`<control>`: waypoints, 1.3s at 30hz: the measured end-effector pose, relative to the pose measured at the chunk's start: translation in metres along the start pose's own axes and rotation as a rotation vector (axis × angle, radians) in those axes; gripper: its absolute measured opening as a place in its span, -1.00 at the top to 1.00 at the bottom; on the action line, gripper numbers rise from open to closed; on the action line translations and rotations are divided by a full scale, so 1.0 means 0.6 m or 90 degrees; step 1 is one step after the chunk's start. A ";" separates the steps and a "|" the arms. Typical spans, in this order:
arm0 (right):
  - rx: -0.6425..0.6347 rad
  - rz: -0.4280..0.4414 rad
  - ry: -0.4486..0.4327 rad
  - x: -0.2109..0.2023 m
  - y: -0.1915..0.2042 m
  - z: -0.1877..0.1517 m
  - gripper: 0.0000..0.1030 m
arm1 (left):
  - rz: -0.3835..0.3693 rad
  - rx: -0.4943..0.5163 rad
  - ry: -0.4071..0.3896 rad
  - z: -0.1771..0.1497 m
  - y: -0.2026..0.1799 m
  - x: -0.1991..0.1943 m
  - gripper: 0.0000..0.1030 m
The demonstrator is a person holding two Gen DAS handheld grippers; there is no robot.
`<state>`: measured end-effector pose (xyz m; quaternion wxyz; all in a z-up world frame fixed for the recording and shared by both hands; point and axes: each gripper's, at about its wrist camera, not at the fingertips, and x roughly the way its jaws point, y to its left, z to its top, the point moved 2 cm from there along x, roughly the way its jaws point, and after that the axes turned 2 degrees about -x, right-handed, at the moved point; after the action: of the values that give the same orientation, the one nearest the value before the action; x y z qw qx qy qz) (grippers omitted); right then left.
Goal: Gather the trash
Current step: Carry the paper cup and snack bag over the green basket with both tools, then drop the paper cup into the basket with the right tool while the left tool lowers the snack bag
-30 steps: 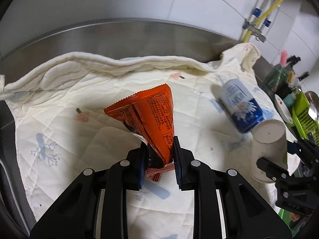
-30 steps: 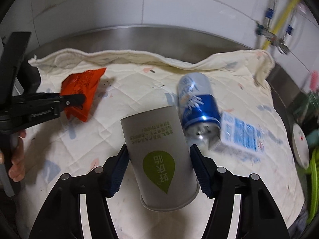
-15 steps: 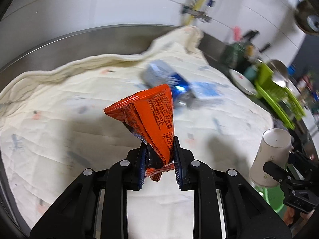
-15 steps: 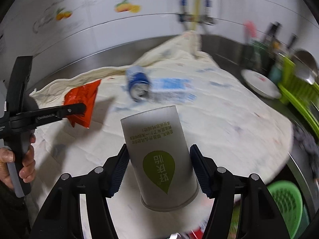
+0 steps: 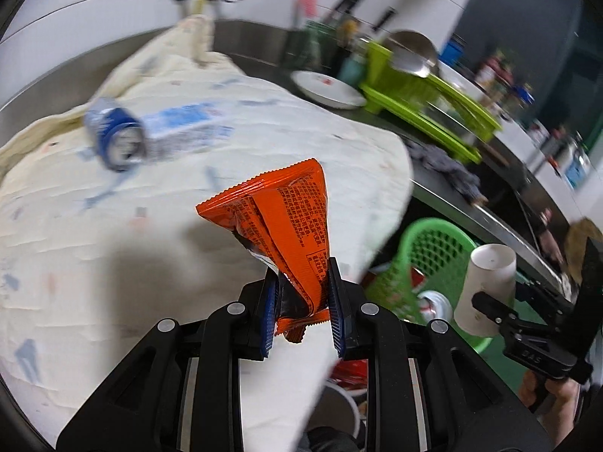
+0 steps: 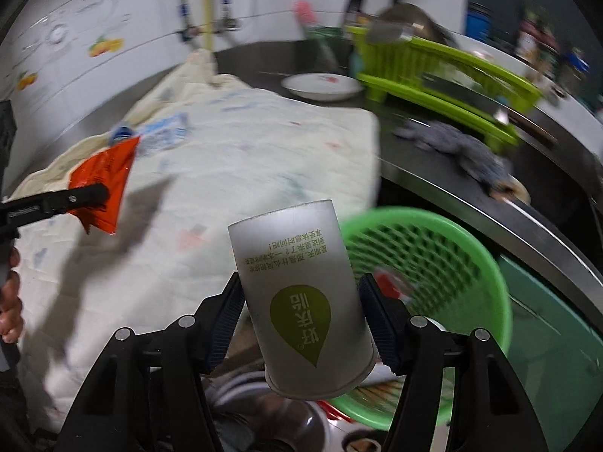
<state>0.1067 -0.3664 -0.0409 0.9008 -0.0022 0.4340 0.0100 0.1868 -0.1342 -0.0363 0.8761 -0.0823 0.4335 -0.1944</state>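
My left gripper [image 5: 301, 309] is shut on an orange snack wrapper [image 5: 279, 218], held up over the right edge of the quilted cloth [image 5: 113, 245]. My right gripper [image 6: 301, 324] is shut on an upside-down white paper cup [image 6: 301, 293] with a green leaf logo, beside the green perforated basket [image 6: 444, 263]. In the left wrist view the cup [image 5: 486, 282] and basket [image 5: 429, 248] sit at the lower right, with a can inside the basket. A blue can [image 5: 117, 139] and a blue-white carton [image 5: 184, 128] lie on the cloth at the back left.
A steel counter [image 6: 527, 188] runs to the right, carrying a white plate [image 6: 320, 84], a lime dish rack [image 6: 444, 83] and a grey rag [image 6: 459, 147]. Bottles and utensils stand behind. A person's hand [image 6: 9, 301] holds the left gripper's handle.
Both grippers have swung right, off the middle of the cloth towards its right edge and the green basket. The wrapper and cup stay gripped. The can and carton now lie far left.
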 end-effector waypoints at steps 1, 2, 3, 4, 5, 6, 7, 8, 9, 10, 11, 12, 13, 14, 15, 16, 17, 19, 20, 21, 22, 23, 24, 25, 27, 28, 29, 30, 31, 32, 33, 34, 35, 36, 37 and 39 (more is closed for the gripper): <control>0.009 -0.008 0.003 -0.002 -0.014 -0.009 -0.17 | -0.007 0.010 0.005 -0.004 -0.018 0.006 0.55; 0.019 -0.016 0.007 -0.002 -0.029 -0.019 -0.17 | -0.012 0.018 0.008 -0.007 -0.029 0.011 0.55; 0.027 -0.026 0.010 -0.002 -0.042 -0.027 -0.17 | -0.021 0.027 0.014 -0.012 -0.045 0.018 0.55; 0.035 -0.033 0.014 -0.002 -0.055 -0.035 -0.17 | -0.026 0.032 0.020 -0.015 -0.056 0.023 0.55; 0.043 -0.039 0.016 -0.002 -0.065 -0.042 -0.17 | -0.033 0.041 0.027 -0.019 -0.072 0.031 0.55; 0.053 -0.045 0.019 -0.001 -0.078 -0.050 -0.18 | -0.038 0.050 0.031 -0.022 -0.087 0.039 0.55; 0.061 -0.049 0.021 0.000 -0.089 -0.055 -0.18 | -0.040 0.060 0.037 -0.025 -0.102 0.048 0.55; 0.069 -0.052 0.023 0.001 -0.098 -0.059 -0.18 | -0.042 0.066 0.041 -0.027 -0.112 0.053 0.55; 0.076 -0.057 0.025 0.002 -0.106 -0.064 -0.18 | -0.047 0.074 0.046 -0.030 -0.123 0.059 0.55; 0.081 -0.063 0.027 0.003 -0.114 -0.069 -0.18 | -0.052 0.084 0.052 -0.033 -0.137 0.066 0.55; 0.086 -0.067 0.028 0.004 -0.118 -0.071 -0.18 | -0.052 0.090 0.054 -0.035 -0.145 0.071 0.55; 0.091 -0.070 0.030 0.005 -0.125 -0.075 -0.18 | -0.054 0.097 0.057 -0.036 -0.155 0.077 0.55; 0.096 -0.072 0.031 0.006 -0.130 -0.076 -0.18 | -0.059 0.104 0.063 -0.038 -0.166 0.084 0.55; 0.100 -0.074 0.032 0.007 -0.134 -0.077 -0.18 | -0.061 0.108 0.066 -0.039 -0.173 0.088 0.55; 0.105 -0.075 0.033 0.008 -0.139 -0.080 -0.18 | -0.062 0.112 0.069 -0.039 -0.180 0.094 0.55; 0.108 -0.077 0.033 0.009 -0.143 -0.081 -0.19 | -0.063 0.115 0.070 -0.039 -0.187 0.099 0.55; 0.112 -0.079 0.034 0.010 -0.147 -0.082 -0.19 | -0.064 0.119 0.073 -0.039 -0.193 0.104 0.55; 0.118 -0.083 0.036 0.013 -0.154 -0.085 -0.19 | -0.067 0.125 0.081 -0.041 -0.204 0.116 0.55; 0.120 -0.085 0.037 0.014 -0.157 -0.085 -0.19 | -0.069 0.128 0.085 -0.041 -0.210 0.122 0.55; 0.125 -0.089 0.038 0.016 -0.162 -0.087 -0.19 | -0.069 0.130 0.087 -0.042 -0.213 0.126 0.55; 0.128 -0.090 0.039 0.017 -0.166 -0.088 -0.19 | -0.070 0.133 0.092 -0.043 -0.219 0.133 0.55; 0.132 -0.088 0.040 0.018 -0.169 -0.089 -0.19 | -0.072 0.134 0.095 -0.043 -0.222 0.137 0.55; 0.137 -0.089 0.040 0.019 -0.173 -0.090 -0.19 | -0.074 0.136 0.100 -0.045 -0.226 0.143 0.55; 0.139 -0.091 0.040 0.021 -0.176 -0.091 -0.19 | -0.078 0.137 0.104 -0.046 -0.229 0.148 0.55; 0.144 -0.092 0.042 0.023 -0.181 -0.093 -0.19 | -0.084 0.140 0.108 -0.047 -0.237 0.156 0.55; 0.145 -0.092 0.043 0.024 -0.183 -0.094 -0.19 | -0.083 0.144 0.110 -0.048 -0.240 0.159 0.55; 0.146 -0.094 0.044 0.025 -0.185 -0.095 -0.19 | -0.084 0.148 0.112 -0.049 -0.244 0.162 0.55; 0.148 -0.095 0.045 0.026 -0.187 -0.095 -0.19 | -0.085 0.150 0.113 -0.050 -0.248 0.165 0.55; 0.150 -0.094 0.045 0.026 -0.190 -0.096 -0.19 | -0.086 0.154 0.114 -0.051 -0.252 0.168 0.55; 0.152 -0.093 0.045 0.026 -0.192 -0.096 -0.19 | -0.086 0.156 0.116 -0.052 -0.254 0.170 0.55; 0.155 -0.095 0.045 0.026 -0.194 -0.097 -0.19 | -0.087 0.159 0.118 -0.052 -0.257 0.173 0.55; 0.157 -0.096 0.046 0.028 -0.196 -0.098 -0.20 | -0.088 0.162 0.121 -0.054 -0.261 0.177 0.55; 0.159 -0.095 0.048 0.029 -0.200 -0.099 -0.20 | -0.087 0.164 0.123 -0.055 -0.265 0.181 0.55; 0.161 -0.095 0.048 0.030 -0.201 -0.100 -0.21 | -0.089 0.166 0.125 -0.057 -0.268 0.184 0.55; 0.162 -0.095 0.048 0.030 -0.203 -0.102 -0.22 | -0.092 0.169 0.126 -0.059 -0.272 0.187 0.54; 0.165 -0.097 0.049 0.031 -0.207 -0.104 -0.22 | -0.089 0.177 0.129 -0.062 -0.278 0.193 0.54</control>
<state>0.0722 -0.4911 -0.0948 0.8744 0.0809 0.4646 -0.1144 0.1758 -0.3331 -0.0911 0.8152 0.0300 0.4815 -0.3204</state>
